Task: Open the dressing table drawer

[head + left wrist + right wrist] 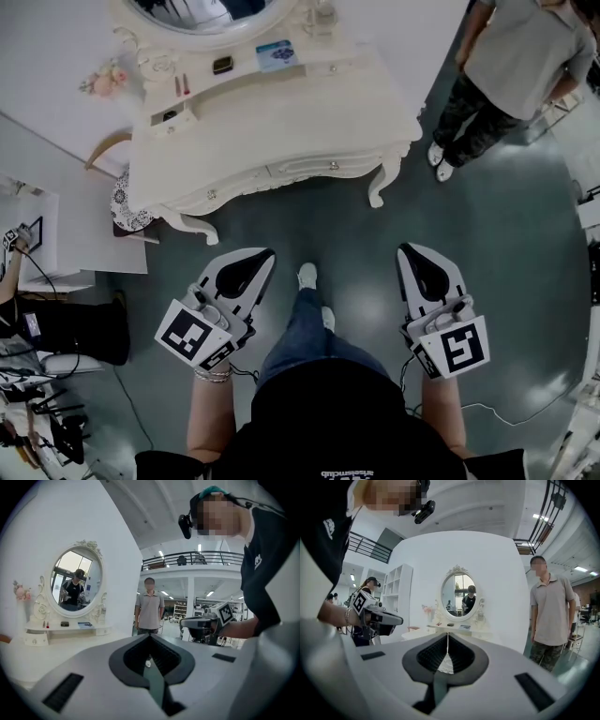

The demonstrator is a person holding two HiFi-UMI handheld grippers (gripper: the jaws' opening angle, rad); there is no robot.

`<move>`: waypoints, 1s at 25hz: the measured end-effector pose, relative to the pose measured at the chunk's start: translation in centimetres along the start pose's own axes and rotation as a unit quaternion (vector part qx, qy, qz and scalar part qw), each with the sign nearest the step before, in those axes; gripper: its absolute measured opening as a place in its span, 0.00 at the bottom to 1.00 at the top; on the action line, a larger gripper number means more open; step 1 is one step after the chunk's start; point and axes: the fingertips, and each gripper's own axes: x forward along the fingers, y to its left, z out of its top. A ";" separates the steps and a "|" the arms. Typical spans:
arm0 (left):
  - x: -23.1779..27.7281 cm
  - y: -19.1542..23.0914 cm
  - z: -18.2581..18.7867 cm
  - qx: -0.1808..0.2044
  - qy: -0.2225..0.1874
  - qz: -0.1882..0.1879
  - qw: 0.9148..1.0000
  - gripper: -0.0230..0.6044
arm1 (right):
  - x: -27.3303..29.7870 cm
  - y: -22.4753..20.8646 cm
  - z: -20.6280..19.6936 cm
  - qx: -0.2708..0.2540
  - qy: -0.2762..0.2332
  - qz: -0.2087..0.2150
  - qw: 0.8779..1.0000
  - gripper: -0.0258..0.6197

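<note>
Cream-white carved dressing table [281, 122] on curved legs, with oval mirror [211, 11]. Its shallow front drawer [314, 170] with small round knobs sat shut, facing the person. The raised shelf held a blue card [277, 54]. The left hand-held gripper [265, 255] and right hand-held gripper [405, 249] — white shells, black ribbed pads — were both closed on nothing, apart from the table. A bystander in a grey shirt [525, 56] stood by its right corner.

Head view looks steeply down; white ornate dressing table [281, 127] at 12 o'clock, well apart. Both gripper views face it, nearly level.
</note>
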 end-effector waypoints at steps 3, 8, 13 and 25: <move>1.2 1.1 0.4 0.003 0.000 -0.005 1.000 0.06 | 1.3 -0.7 0.3 0.011 -0.001 -0.002 1.000 0.07; 3.1 3.5 1.3 0.005 0.000 -0.013 1.000 0.06 | 3.7 -2.2 0.7 -0.006 0.002 -0.005 1.000 0.07; 4.9 5.7 2.9 0.009 -0.004 -0.028 1.000 0.06 | 6.1 -3.5 2.1 -0.009 -0.001 -0.015 1.000 0.07; 7.9 11.0 4.6 0.022 -0.004 -0.076 0.997 0.06 | 10.8 -4.7 3.6 -0.002 -0.002 -0.053 0.999 0.07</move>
